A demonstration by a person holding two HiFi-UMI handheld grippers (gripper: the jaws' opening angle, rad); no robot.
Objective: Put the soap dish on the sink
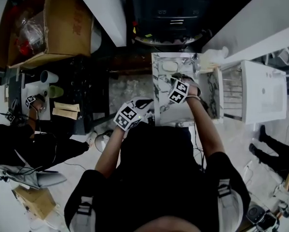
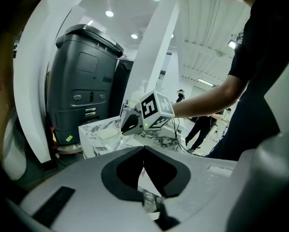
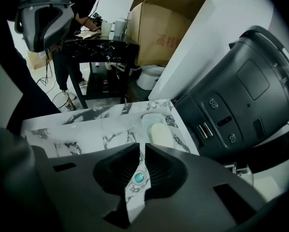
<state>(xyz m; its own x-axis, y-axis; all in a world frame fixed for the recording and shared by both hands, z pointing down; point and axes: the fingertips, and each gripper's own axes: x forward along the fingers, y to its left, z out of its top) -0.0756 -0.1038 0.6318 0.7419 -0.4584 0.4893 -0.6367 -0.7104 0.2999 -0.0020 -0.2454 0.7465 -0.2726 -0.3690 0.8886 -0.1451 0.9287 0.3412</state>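
We find the counter (image 1: 171, 112) in the middle, with the dish (image 3: 153, 118) on its far end and the soap (image 3: 162, 135) in the dish. A machine (image 3: 241, 95) stands beyond the counter's far edge. Left of the counter is a table (image 1: 83, 88) with cups (image 1: 48, 76) on it, and a box (image 1: 62, 18) lies farther off, beyond the table. A rack (image 1: 231, 91) stands just right of the counter. The right gripper (image 3: 143, 151) hangs over the counter, nearer than the dish. The left gripper (image 2: 143, 151) hangs by the counter's near left corner.
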